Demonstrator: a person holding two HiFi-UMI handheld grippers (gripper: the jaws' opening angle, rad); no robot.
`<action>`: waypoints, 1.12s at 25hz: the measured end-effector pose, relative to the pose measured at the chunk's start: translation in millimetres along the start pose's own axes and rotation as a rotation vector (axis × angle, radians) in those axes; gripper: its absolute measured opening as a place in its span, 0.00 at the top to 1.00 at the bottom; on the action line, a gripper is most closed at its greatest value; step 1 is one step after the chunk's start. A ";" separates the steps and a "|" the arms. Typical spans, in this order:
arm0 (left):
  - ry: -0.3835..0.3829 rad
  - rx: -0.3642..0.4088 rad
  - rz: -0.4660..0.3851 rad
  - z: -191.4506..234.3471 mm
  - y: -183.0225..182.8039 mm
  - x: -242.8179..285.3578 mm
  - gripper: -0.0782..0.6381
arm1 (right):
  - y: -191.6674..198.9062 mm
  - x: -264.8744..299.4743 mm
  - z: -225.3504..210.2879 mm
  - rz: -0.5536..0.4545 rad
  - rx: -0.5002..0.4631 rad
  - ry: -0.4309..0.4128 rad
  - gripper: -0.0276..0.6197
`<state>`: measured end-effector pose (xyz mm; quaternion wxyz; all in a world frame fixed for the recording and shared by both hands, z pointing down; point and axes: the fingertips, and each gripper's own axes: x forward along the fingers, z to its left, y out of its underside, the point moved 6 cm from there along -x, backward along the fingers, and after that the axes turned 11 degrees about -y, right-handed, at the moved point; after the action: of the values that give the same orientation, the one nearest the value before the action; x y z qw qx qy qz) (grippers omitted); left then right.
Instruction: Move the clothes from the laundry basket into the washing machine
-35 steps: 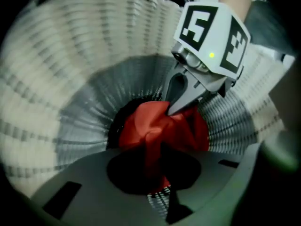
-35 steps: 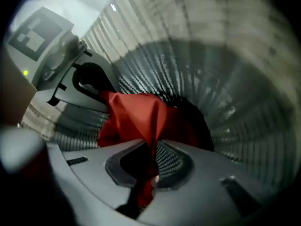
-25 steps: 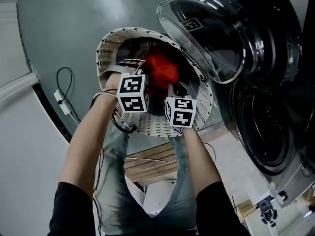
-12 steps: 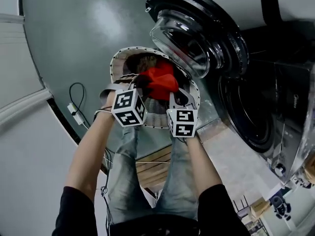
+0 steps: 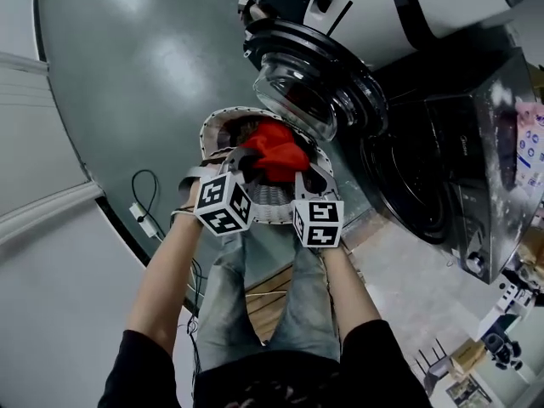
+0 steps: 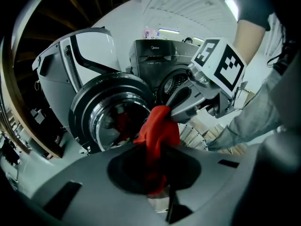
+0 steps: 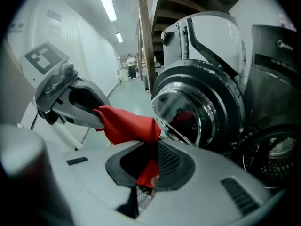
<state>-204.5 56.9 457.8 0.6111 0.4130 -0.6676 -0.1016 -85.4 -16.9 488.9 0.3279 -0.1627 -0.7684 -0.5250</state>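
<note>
A red garment point(image 5: 274, 153) hangs bunched between my two grippers, above the white wicker laundry basket point(image 5: 219, 126). My left gripper point(image 5: 243, 157) is shut on its left side, and the cloth point(image 6: 157, 134) runs down into those jaws. My right gripper point(image 5: 303, 168) is shut on the right side; red fabric point(image 7: 128, 125) is pinched in its jaws too. The washing machine's round glass door point(image 5: 304, 87) stands open just beyond the garment, and the dark drum opening point(image 5: 406, 181) lies to the right. The garment and grippers hide most of the basket's contents.
A second, white machine point(image 6: 89, 55) stands behind the open door. A cable with a plug point(image 5: 143, 218) lies on the grey floor at left. Wooden slats point(image 5: 265, 300) lie below the person's legs. Small items sit on the floor at lower right point(image 5: 497, 347).
Both grippers have risen together with the red garment, lifting it up out of the basket. The basket now looks smaller and lower beneath them.
</note>
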 end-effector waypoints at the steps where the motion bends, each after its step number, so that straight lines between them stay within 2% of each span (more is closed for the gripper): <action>1: 0.000 0.001 -0.010 1.5 -6.6 -6.9 0.79 | -6.5 -7.4 1.9 -0.010 0.002 0.010 0.91; 7: 0.006 0.020 -0.092 13.5 -41.2 -47.4 0.79 | -43.3 -51.2 18.2 -0.099 0.051 0.087 0.91; 11: 0.026 0.070 -0.136 13.2 -68.9 -70.9 0.79 | -59.6 -84.7 24.8 -0.139 0.040 0.136 0.91; 16: 0.024 0.087 -0.191 9.8 -107.6 -103.0 0.79 | -82.2 -133.1 29.9 -0.196 -0.007 0.168 0.91; 21: 0.015 0.125 -0.223 -2.3 -149.3 -126.7 0.79 | -95.3 -178.4 26.1 -0.258 0.006 0.196 0.91; 28: -0.026 0.189 -0.275 -21.3 -204.8 -168.7 0.79 | -114.7 -244.0 25.9 -0.353 -0.034 0.200 0.91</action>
<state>-112.7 48.0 208.0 0.5413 0.5546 -0.6192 -0.1262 16.5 -15.7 237.9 0.3025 0.0220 -0.7396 -0.6008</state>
